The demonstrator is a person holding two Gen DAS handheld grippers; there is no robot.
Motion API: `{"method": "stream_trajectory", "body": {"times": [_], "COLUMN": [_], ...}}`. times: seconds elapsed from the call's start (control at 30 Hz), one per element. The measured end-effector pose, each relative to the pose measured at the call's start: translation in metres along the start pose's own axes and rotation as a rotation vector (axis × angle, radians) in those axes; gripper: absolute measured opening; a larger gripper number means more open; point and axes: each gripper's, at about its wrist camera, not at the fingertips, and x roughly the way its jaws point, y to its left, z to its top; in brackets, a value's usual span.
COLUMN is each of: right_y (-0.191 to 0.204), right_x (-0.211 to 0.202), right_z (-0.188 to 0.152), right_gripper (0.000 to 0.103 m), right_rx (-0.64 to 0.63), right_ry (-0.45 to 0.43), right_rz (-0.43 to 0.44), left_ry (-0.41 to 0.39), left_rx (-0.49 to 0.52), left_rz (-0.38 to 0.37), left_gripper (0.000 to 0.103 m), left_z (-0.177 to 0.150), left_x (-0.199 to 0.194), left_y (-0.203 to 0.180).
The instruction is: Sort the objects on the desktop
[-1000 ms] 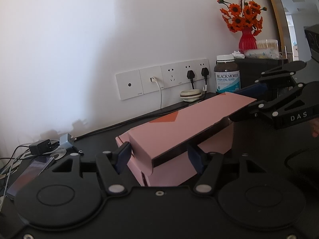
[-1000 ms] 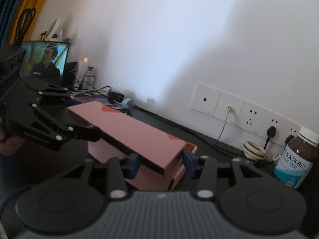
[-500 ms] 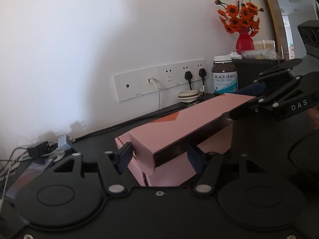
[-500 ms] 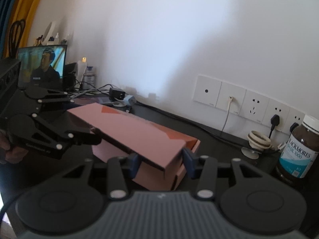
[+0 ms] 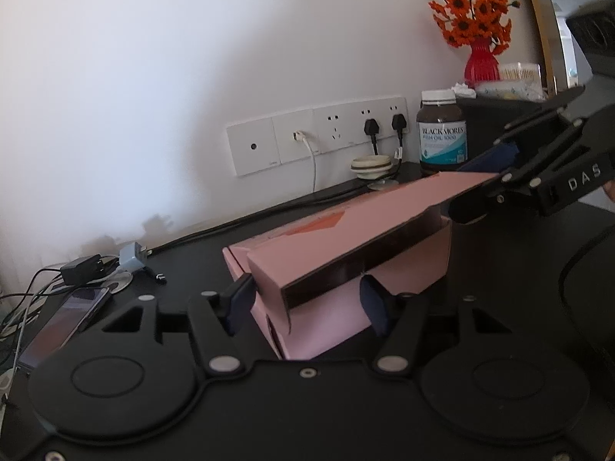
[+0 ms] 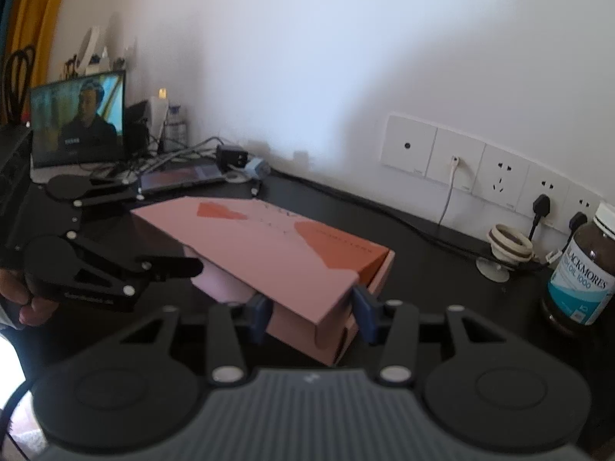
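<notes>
A pink box base (image 5: 403,269) lies on the black desk. Its long pink lid (image 5: 346,238) is raised at an angle over it. My left gripper (image 5: 307,282) straddles one end of the lid; its jaws are opening and the pads sit just beside the lid's edges. My right gripper (image 6: 312,301) is shut on the other end of the lid (image 6: 269,246), both blue pads against its sides. Each gripper shows in the other's view, the right gripper (image 5: 476,184) and the left gripper (image 6: 169,230).
A fish oil bottle (image 5: 442,130) and a small white roll (image 5: 371,165) stand by the wall sockets. A phone (image 5: 65,319), chargers (image 5: 82,272) and cables lie at one end, near a lit monitor (image 6: 78,115). A red vase (image 5: 480,61) stands on a dark cabinet.
The right gripper has tipped and rolled a little, and its end of the lid now sits lower, close over the base. The left gripper has stayed in place.
</notes>
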Motion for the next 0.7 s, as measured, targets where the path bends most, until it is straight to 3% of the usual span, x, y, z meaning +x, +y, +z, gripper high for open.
{"method": "stream_trajectory", "body": {"times": [0.27,0.7], "right_y": [0.007,0.019], "right_x": [0.006,0.020], "right_z": [0.010,0.001], "right_gripper": [0.044,0.045], "right_rx": [0.024,0.000], "right_ry": [0.075,0.121], "right_rz": [-0.010,-0.028], "left_ry": [0.038,0.084], "left_rx": [0.016,0.002], "left_rz": [0.010,0.042], "left_gripper": [0.067,0.071], "left_z": [0.001,-0.006], "left_x": [0.002,0.005], "left_y": [-0.002,-0.006]}}
